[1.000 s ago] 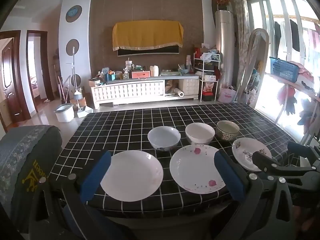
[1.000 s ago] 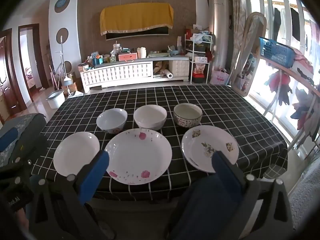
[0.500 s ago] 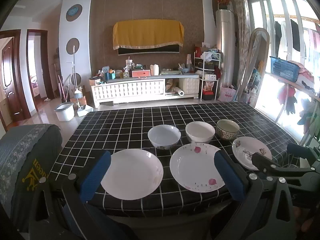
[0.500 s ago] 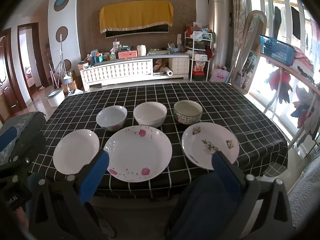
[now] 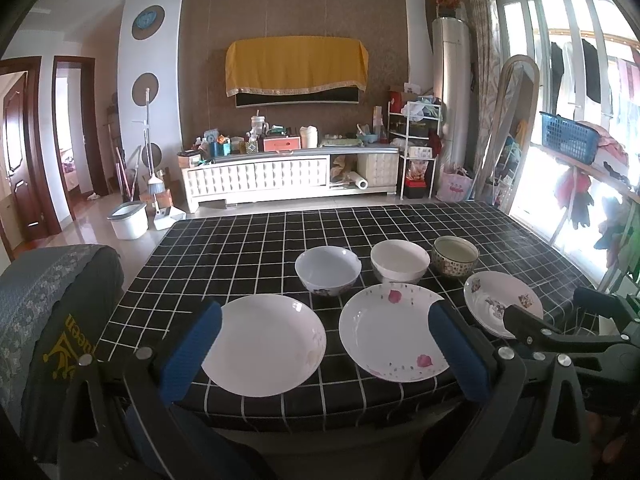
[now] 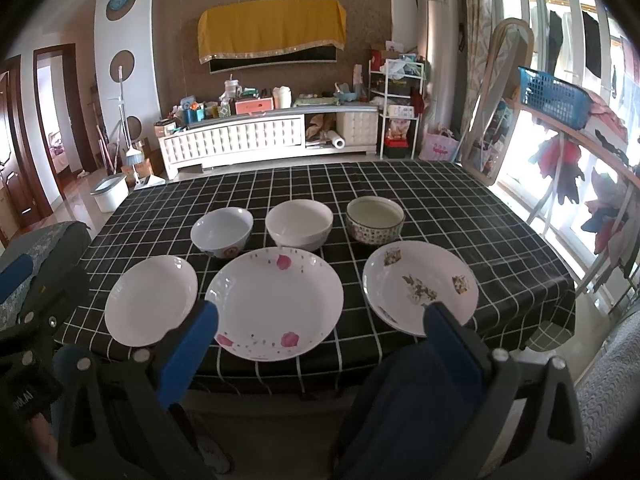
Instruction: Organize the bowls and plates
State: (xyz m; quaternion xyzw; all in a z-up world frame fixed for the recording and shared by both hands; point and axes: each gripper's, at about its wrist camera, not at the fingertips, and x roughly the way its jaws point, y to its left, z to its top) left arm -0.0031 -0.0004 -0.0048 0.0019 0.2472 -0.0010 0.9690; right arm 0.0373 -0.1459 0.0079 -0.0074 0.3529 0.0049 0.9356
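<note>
While both grippers are held short of the near edge of the checked table [image 6: 460, 200], nothing is gripped. The left gripper [image 5: 324, 344] is seen with blue fingers [image 5: 190, 346] spread wide, empty, in front of the plain plate [image 5: 262, 344]. The right gripper [image 6: 320, 340] is likewise spread wide and empty, in front of the pink-flower plate [image 6: 276, 302].

Places are given from the pink-flower plate, at the middle of the near row. The plain plate is laid just to its left, the patterned plate [image 6: 420, 286] just to its right, none touching. Behind it the white bowl [image 6: 299, 230] is set, its base at the plate's far rim; contact cannot be told. Behind-left the blue-white bowl [image 6: 221, 232] is placed, behind-right the speckled bowl [image 6: 375, 220]. All six are upright and unstacked on the table. A draped chair back [image 5: 44, 320] is seen left of the table.
</note>
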